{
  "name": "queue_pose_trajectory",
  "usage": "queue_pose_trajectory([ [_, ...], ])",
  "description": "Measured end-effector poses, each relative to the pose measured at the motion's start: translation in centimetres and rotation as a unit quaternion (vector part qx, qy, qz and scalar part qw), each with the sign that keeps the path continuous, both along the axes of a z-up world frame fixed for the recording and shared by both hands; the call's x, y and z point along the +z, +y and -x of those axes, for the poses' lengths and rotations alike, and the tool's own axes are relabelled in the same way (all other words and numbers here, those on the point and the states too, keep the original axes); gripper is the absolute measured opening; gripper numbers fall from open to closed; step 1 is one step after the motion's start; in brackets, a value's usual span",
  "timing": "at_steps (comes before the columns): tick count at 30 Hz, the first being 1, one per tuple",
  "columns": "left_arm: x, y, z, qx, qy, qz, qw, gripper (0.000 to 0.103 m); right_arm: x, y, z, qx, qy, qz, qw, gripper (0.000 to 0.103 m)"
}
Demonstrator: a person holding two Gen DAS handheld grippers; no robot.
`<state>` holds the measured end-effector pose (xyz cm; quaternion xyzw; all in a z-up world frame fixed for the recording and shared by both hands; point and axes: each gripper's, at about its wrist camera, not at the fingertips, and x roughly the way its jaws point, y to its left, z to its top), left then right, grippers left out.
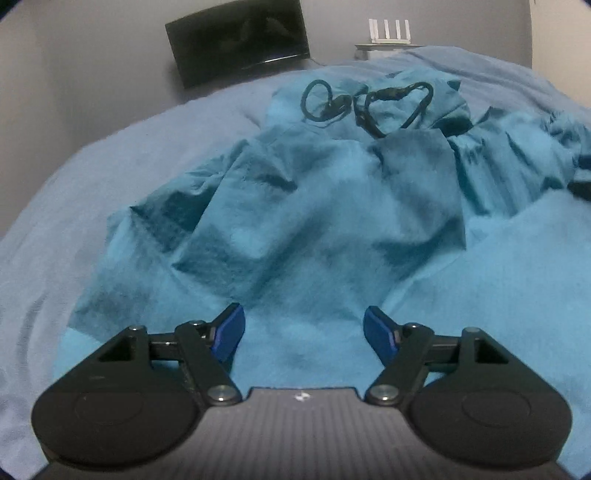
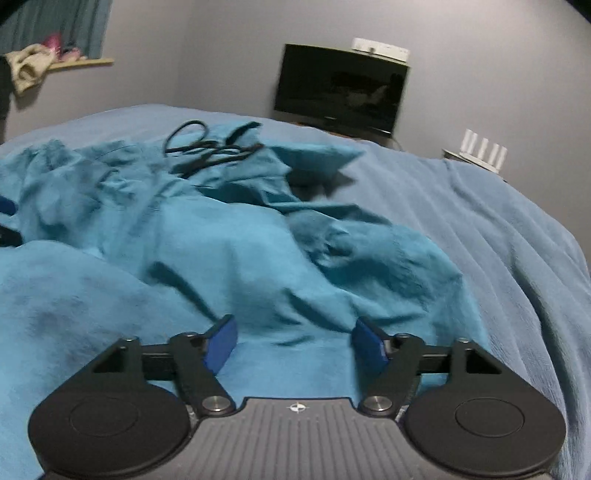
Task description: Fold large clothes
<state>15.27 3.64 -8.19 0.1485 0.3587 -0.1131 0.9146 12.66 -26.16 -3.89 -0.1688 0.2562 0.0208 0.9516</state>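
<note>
A crumpled teal garment (image 1: 295, 206) spread over a bed, with two open tools above its near part.

The garment (image 2: 236, 251) lies rumpled across the middle of the bed (image 1: 74, 192), its black drawstring (image 1: 369, 103) looped toward the far edge. The left tool (image 1: 303, 326) hovers with its blue fingers spread wide, holding nothing. The right tool (image 2: 293, 338) is likewise wide open and empty over the cloth. Beyond the bed's far edge stand a dark monitor (image 2: 341, 88) and a white router (image 1: 389, 31) against a grey wall.
</note>
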Motion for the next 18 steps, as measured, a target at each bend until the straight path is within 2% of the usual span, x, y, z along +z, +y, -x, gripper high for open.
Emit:
queue_pose_trajectory([
  [2, 0.7, 0.4, 0.7, 0.022, 0.0, 0.008, 0.9997, 0.073, -0.1, -0.7, 0.0, -0.018, -0.007, -0.017, 1.0, 0.076],
  [4, 2.1, 0.4, 2.0, 0.037, -0.015, 0.025, 0.9989, 0.073, 0.5, -1.1, 1.2, -0.029, -0.017, -0.036, 0.999, 0.074],
  [7, 4.2, -0.2, 4.4, 0.0, -0.032, 0.095, 0.995, 0.08, 2.0, -0.6, 3.7, -0.015, -0.042, -0.084, 0.995, 0.074],
  [9, 4.4, -1.1, 5.6, -0.024, -0.009, 0.116, 0.9929, 0.083, 3.1, 0.0, 5.6, 0.011, -0.053, -0.114, 0.992, 0.077],
  [11, 3.6, -2.3, 6.6, -0.04, 0.02, 0.103, 0.9937, 0.083, 3.5, 1.2, 6.5, 0.036, -0.041, -0.129, 0.99, 0.079],
  [13, 2.4, -3.4, 7.4, -0.051, 0.035, 0.058, 0.9964, 0.083, 3.2, 2.6, 7.2, 0.06, -0.007, -0.119, 0.991, 0.079],
  [16, 1.4, -3.4, 8.9, -0.058, 0.028, 0.012, 0.9978, 0.086, 2.2, 4.6, 8.8, 0.074, 0.021, -0.039, 0.996, 0.079],
  [18, 1.2, -3.2, 9.3, -0.052, 0.026, 0.0, 0.9983, 0.087, 1.6, 5.0, 9.3, 0.066, 0.047, -0.008, 0.997, 0.079],
])
